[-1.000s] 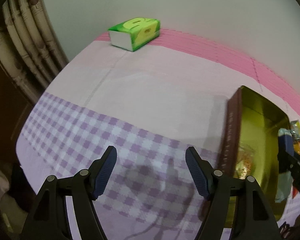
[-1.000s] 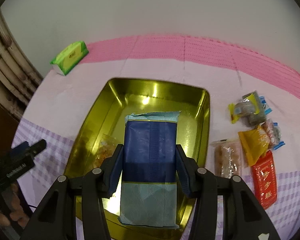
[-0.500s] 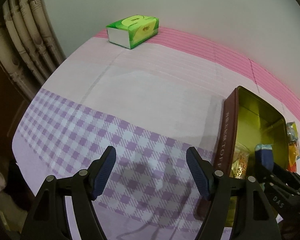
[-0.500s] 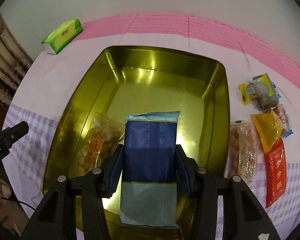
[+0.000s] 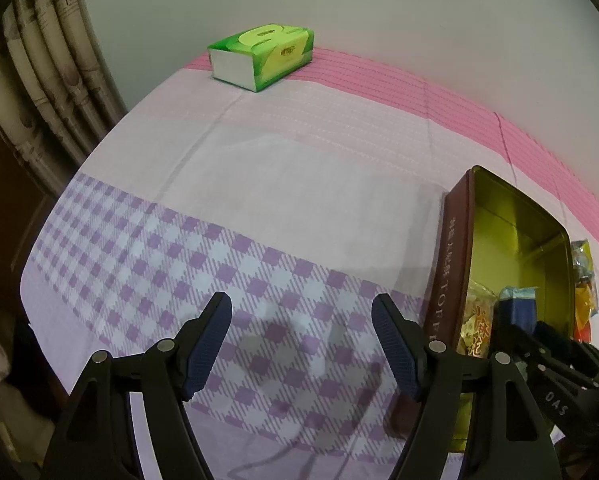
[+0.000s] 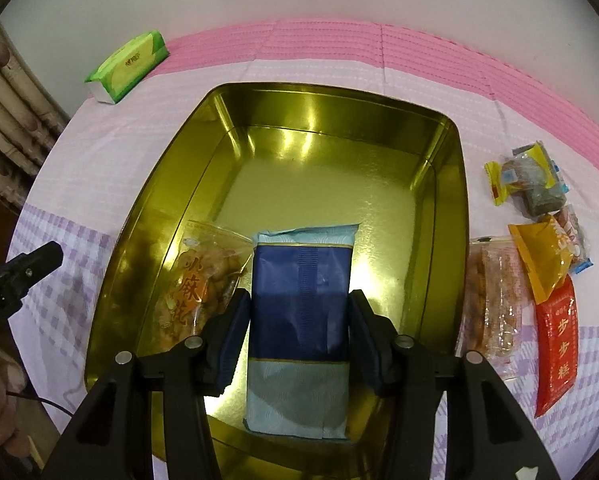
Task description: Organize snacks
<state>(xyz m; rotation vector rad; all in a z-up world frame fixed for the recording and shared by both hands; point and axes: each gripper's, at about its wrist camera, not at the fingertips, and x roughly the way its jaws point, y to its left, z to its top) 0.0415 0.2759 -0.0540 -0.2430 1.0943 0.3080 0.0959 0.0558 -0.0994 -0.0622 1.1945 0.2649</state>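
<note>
My right gripper (image 6: 299,332) is shut on a blue snack pack (image 6: 301,280) and holds it low inside the gold tin (image 6: 259,112), near its front. A clear bag of fried twists (image 6: 197,280) lies in the tin to the pack's left. My left gripper (image 5: 301,340) is open and empty over the purple checked cloth, left of the tin (image 5: 455,264). The blue pack (image 5: 519,304) and right gripper show at that view's right edge.
Loose snacks lie right of the tin: a clear pastry pack (image 6: 495,300), an orange packet (image 6: 543,256), a red packet (image 6: 557,340), and yellow-wrapped ones (image 6: 527,180). A green tissue box (image 5: 261,56) stands at the back left by the wall. A curtain (image 5: 39,92) hangs left.
My right gripper has carried the blue pack forward and down into the tin. The left gripper has drifted slightly back and left, still open.
</note>
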